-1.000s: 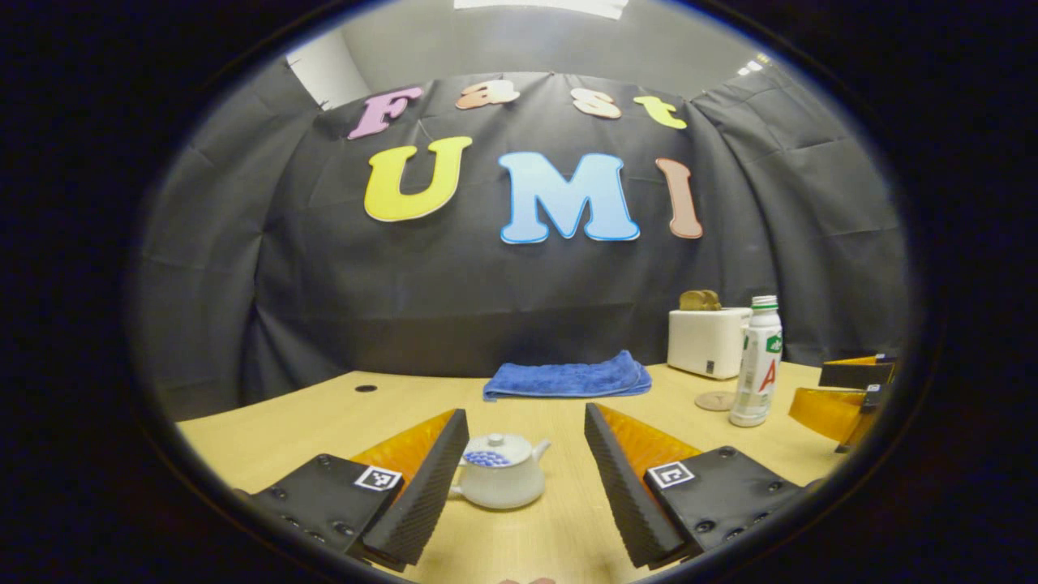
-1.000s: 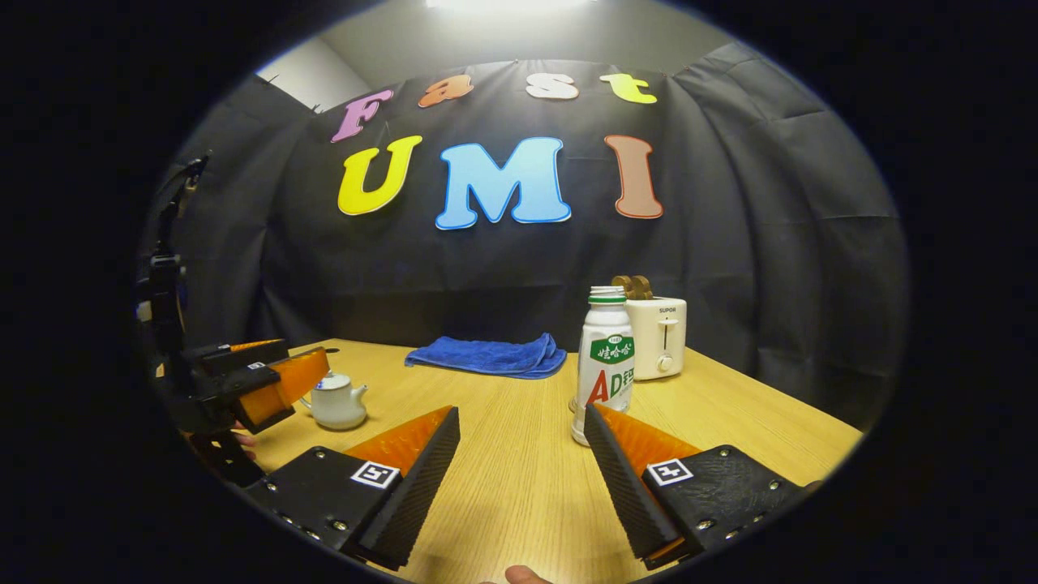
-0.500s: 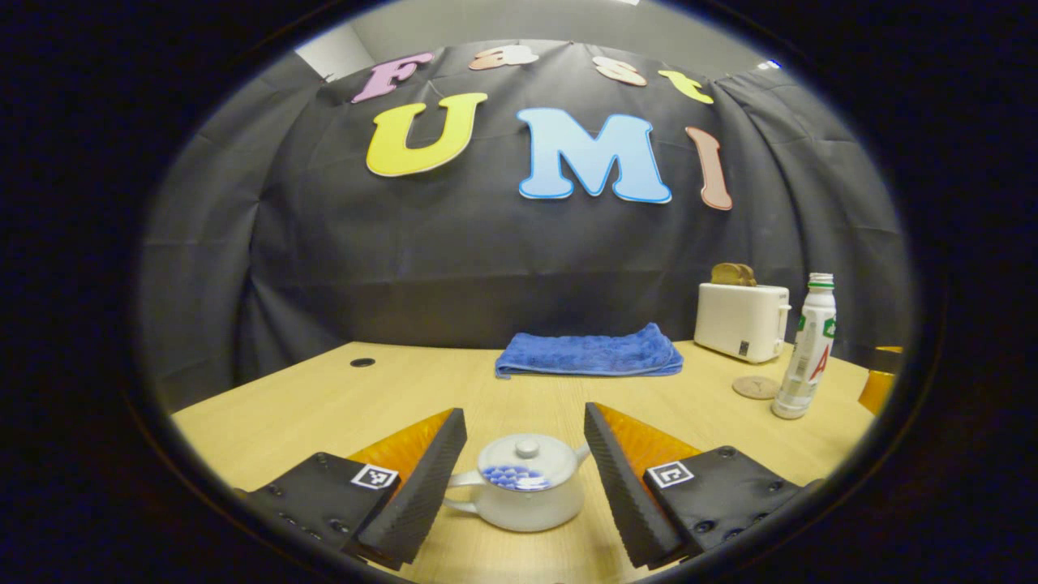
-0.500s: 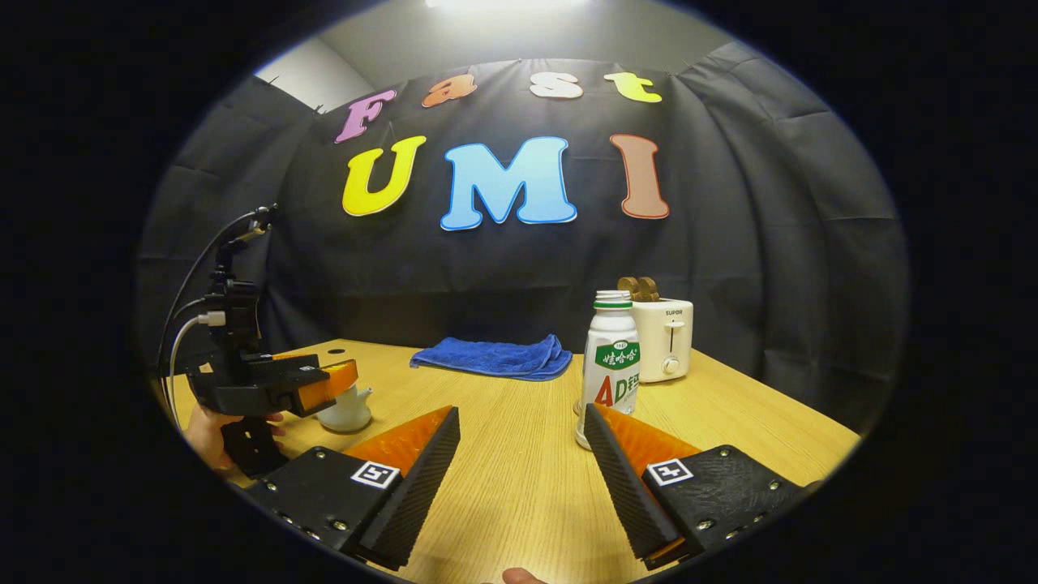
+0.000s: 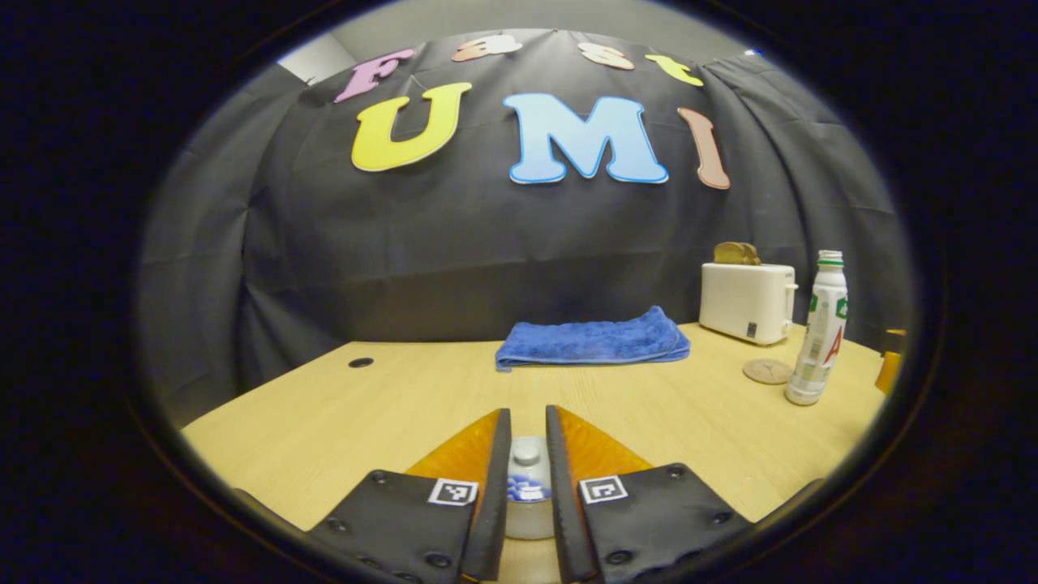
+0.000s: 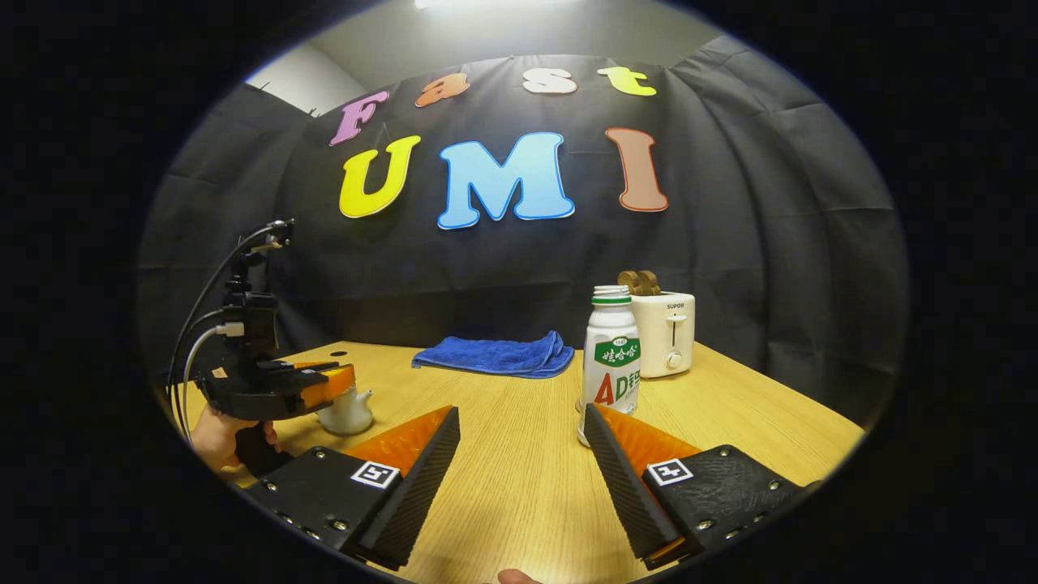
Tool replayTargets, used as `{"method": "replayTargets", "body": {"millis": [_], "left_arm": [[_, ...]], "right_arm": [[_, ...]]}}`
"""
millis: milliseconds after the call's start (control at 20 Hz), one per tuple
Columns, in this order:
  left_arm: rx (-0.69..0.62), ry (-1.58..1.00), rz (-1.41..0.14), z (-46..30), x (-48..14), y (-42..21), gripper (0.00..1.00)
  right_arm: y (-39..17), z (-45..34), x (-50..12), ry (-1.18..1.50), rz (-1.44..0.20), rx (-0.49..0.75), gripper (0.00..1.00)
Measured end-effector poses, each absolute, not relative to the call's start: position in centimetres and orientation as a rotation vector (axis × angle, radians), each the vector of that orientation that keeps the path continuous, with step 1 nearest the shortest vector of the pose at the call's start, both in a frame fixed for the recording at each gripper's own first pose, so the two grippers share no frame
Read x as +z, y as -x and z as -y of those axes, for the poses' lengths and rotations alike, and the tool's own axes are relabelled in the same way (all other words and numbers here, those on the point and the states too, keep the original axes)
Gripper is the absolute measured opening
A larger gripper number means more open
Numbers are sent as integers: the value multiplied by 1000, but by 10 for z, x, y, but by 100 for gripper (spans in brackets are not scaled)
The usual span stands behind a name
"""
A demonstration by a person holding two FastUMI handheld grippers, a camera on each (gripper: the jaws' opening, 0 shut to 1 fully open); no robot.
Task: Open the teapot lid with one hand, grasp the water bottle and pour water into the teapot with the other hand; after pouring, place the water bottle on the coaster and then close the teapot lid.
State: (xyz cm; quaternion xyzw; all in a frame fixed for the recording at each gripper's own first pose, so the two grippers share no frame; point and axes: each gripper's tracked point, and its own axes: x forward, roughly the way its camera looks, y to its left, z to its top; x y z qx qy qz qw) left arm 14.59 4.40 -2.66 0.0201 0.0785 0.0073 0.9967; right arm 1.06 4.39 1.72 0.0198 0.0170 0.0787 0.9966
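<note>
My left gripper has its jaws nearly together around the teapot lid knob; contact I cannot tell. My right gripper's jaws stand wide apart, the water bottle upright on the desk just ahead.

Your light comes from a ceiling lamp overhead, bright and blown out in the right gripper view, leaving the table evenly lit with soft, faint shadows. Both views bulge strongly, bending the table's far edge. Focus stays sharp mid-frame and softens toward the rim.
</note>
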Motion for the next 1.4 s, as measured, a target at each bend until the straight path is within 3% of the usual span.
{"method": "replayTargets", "body": {"millis": [100, 150, 200, 350, 450, 550, 850, 950, 1150, 1400], "left_arm": [[15, -83, -166, -45, -28, -144, 39], [13, -88, -164, -40, -27, -139, 39], [16, -107, -169, -42, -28, -145, 22], [1, -83, -155, -45, -25, -155, 22], [-7, -67, -138, -45, -15, -148, 10], [-14, -63, -98, -44, 1, -144, 14], [-104, -19, -45, -18, 33, -112, 11], [-123, -16, -28, -12, 39, -101, 15], [-148, 10, -5, -9, 49, -87, 10], [-151, 50, 11, -18, 56, -72, 14]], "right_arm": [[-11, -41, 20, -46, -24, 156, 95], [-11, -41, 21, -47, -21, 156, 95], [-11, -40, 21, -46, -21, 157, 95], [-12, -40, 20, -41, -18, 162, 95], [-14, -34, 18, -28, -20, 154, 95], [-18, -30, 18, -22, -22, 142, 95], [-41, -4, 28, 42, 16, 68, 95], [-56, 9, 28, 52, 21, 28, 95], [-90, 24, 21, 50, -22, -22, 95], [-124, 35, 9, 35, -66, -45, 95]]}}
